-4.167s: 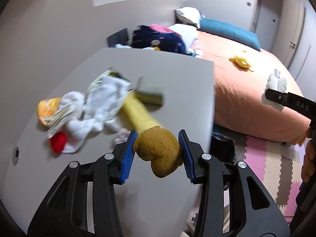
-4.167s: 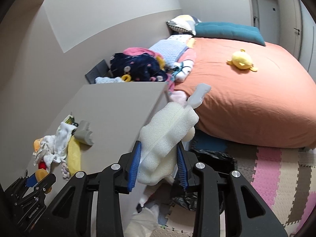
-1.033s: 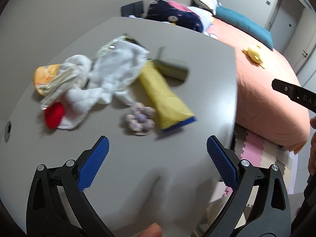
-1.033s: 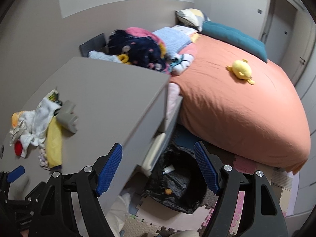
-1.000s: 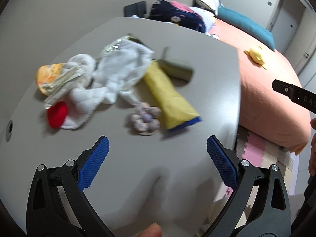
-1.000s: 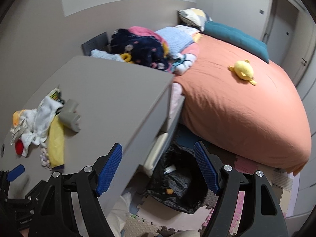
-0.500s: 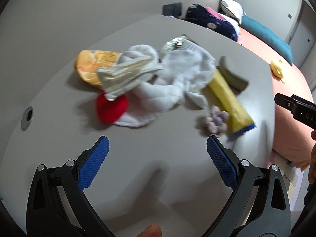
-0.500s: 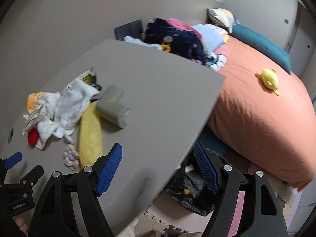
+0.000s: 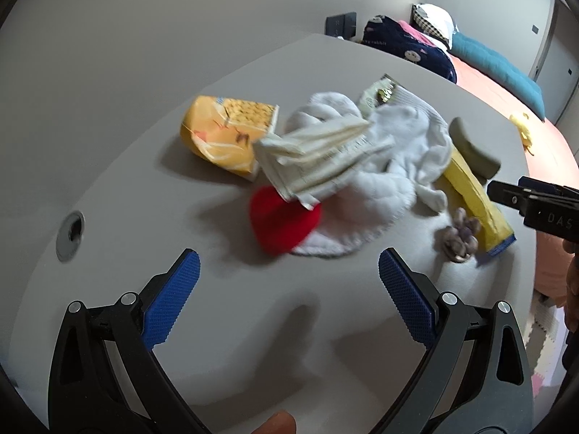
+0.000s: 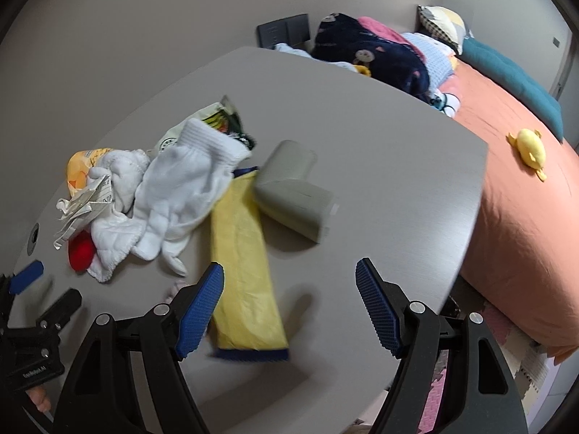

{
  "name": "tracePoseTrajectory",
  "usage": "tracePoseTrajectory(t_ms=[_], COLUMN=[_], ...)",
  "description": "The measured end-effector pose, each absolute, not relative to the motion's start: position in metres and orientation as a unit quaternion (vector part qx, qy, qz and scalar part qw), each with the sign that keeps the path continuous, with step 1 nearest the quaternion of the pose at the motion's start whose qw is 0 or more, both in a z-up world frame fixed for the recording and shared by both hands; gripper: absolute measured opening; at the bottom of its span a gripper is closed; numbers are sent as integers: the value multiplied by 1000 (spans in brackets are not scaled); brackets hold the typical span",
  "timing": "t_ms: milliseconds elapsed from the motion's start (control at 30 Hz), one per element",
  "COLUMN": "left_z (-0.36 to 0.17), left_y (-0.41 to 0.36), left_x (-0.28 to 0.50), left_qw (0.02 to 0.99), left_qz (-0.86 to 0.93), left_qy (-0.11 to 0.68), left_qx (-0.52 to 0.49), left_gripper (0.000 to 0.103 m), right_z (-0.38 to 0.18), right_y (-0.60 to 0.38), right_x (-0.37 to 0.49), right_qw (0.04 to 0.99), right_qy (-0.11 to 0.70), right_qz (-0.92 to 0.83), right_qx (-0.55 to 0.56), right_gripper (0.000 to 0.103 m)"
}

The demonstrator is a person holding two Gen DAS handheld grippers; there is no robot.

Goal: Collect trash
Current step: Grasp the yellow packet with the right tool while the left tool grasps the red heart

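Both empty, jaws wide: left gripper [image 9: 288, 266] near red cloth [image 9: 284, 221], right gripper [image 10: 289, 282] over yellow pack [image 10: 243, 267]; risk snagging white glove [image 10: 181, 188] too

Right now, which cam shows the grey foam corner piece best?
Right wrist: the grey foam corner piece lies whole and near centre, its L-shape plain. Left wrist shows only a small sliver behind the white cloth.

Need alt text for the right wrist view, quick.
The open right gripper hovers over a grey table, above a long yellow packet. Beside it lie a grey foam block, white socks and crumpled wrappers.
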State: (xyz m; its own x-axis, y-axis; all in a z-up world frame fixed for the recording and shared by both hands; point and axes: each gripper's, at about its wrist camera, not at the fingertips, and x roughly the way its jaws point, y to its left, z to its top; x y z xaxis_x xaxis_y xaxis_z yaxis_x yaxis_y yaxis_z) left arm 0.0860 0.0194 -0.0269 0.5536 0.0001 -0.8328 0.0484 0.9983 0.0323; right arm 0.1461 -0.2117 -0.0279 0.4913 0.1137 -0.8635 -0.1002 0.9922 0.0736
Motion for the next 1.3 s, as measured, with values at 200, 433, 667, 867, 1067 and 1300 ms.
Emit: tracePoseTrajectory(t_ms=[200,433,667,867,1067,1300], left_z=[-32,-37,-45,-46,-47,-39], left_y=[30,26,26,25,25,34], left_x=[104,117,126,129,126,107], left_qw=[884,886,881,884,880,881], left_qz=[-13,-20,-23,-21,-25,-8], left_qy=[465,462,472,466,474,473], left_qx=[39,47,36,30,24,7], left_gripper=[96,96,79,65,49,48], right_z=[-42,-45,-48,-48,-43,-28], right_y=[-200,-197,-196,-196,-196,-200], right_x=[157,162,164,163,156,142], right_qw=[854,853,850,850,850,856], right_qy=[516,517,521,521,521,509], right_qz=[68,72,77,77,79,87], right_qx=[9,2,4,2,2,8], right_gripper=[63,60,57,37,22,20])
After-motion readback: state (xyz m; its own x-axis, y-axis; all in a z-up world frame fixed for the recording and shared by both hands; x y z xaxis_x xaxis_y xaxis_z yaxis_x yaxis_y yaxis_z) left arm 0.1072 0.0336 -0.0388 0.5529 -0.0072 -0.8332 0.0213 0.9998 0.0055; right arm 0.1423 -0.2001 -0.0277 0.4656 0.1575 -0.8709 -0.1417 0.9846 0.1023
